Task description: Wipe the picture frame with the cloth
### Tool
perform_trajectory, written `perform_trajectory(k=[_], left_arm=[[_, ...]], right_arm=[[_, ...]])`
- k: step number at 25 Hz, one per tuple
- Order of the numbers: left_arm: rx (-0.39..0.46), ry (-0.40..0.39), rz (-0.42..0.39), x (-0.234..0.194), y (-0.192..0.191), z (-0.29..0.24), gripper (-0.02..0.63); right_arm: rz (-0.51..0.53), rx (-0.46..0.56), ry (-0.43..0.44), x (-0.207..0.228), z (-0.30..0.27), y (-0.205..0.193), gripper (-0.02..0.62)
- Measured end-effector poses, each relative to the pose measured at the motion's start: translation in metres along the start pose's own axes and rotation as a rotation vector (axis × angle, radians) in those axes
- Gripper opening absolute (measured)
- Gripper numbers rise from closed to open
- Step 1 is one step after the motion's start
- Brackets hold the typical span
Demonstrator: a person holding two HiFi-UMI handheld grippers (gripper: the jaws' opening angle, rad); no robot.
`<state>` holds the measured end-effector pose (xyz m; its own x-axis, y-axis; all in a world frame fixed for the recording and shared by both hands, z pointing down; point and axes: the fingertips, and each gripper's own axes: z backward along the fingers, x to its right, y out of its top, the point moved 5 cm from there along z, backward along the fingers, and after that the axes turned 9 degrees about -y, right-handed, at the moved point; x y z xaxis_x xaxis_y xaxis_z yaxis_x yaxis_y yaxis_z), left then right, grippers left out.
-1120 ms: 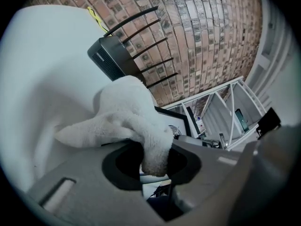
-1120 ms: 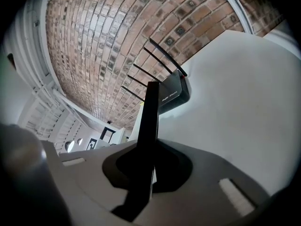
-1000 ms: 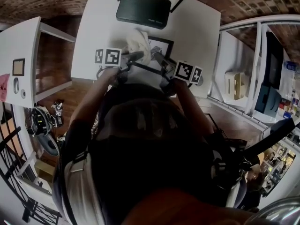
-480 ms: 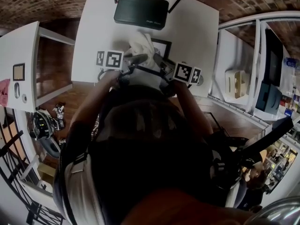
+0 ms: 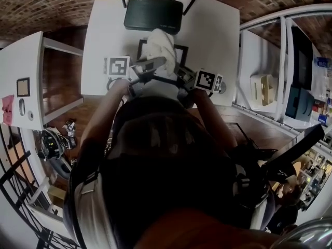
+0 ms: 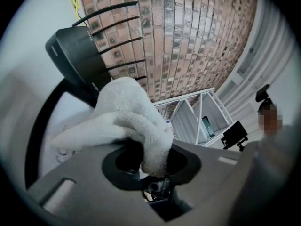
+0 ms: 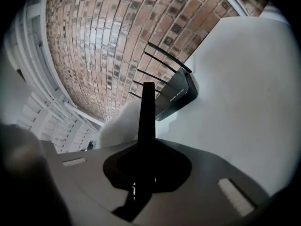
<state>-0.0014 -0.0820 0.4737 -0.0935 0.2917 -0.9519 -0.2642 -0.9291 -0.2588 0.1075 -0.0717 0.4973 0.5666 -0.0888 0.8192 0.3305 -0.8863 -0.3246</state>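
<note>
A white cloth (image 5: 160, 43) hangs bunched over the black picture frame (image 5: 182, 52), which stands near the middle of the white table (image 5: 104, 30). My left gripper (image 5: 154, 63) is shut on the cloth (image 6: 127, 117), and the left gripper view shows the frame's dark edge (image 6: 40, 126) curving past at the left. My right gripper (image 5: 179, 69) is shut on the frame's right side. In the right gripper view the frame (image 7: 147, 112) appears edge-on as a thin black strip between the jaws, with the cloth (image 7: 117, 122) behind it. My own head hides the frame's lower part in the head view.
A black router (image 5: 153, 14) with several antennas sits at the table's far edge, close behind the frame. A white cabinet (image 5: 23, 71) stands left of the table and white shelving (image 5: 264, 61) stands to the right. The floor is brick.
My left gripper has lifted the cloth higher and further back over the frame. The frame's left edge now shows beside the cloth. My right gripper has stayed on the frame.
</note>
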Motion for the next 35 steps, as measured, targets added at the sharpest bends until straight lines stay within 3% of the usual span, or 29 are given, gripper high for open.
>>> perform_trajectory(k=[2,5,9,12,18,23,26,30,35], left_arm=[[-0.048,-0.017,-0.018,0.010,0.000,-0.010,0.097],[-0.107,0.023,-0.032,0.010,-0.006,-0.019,0.097],[-0.089,0.033,0.021,0.010,-0.011,-0.019,0.097],[-0.076,-0.008,0.073,0.015,-0.016,-0.028,0.097],[-0.080,-0.028,0.081,0.018,-0.019,-0.033,0.097],[-0.054,-0.129,0.170,0.034,-0.026,-0.042,0.097],[-0.079,-0.102,0.124,0.027,-0.027,-0.039,0.097],[-0.057,-0.168,0.207,0.040,-0.030,-0.045,0.097],[-0.073,-0.192,0.236,0.046,-0.034,-0.044,0.097]], right_arm=[[0.056,-0.031,-0.018,-0.002,-0.004,-0.006,0.002],[0.076,-0.055,-0.038,-0.003,-0.008,-0.013,0.002],[0.113,-0.053,-0.083,0.000,-0.008,-0.014,0.002],[0.135,-0.043,-0.107,0.001,-0.007,-0.012,0.002],[0.132,-0.037,-0.109,0.002,-0.005,-0.012,0.002],[0.127,-0.040,-0.107,0.002,-0.006,-0.015,0.002],[0.121,-0.042,-0.108,0.002,-0.005,-0.017,0.002],[0.115,-0.035,-0.109,0.002,-0.005,-0.018,0.002],[0.116,-0.025,-0.114,0.002,-0.007,-0.021,0.002]])
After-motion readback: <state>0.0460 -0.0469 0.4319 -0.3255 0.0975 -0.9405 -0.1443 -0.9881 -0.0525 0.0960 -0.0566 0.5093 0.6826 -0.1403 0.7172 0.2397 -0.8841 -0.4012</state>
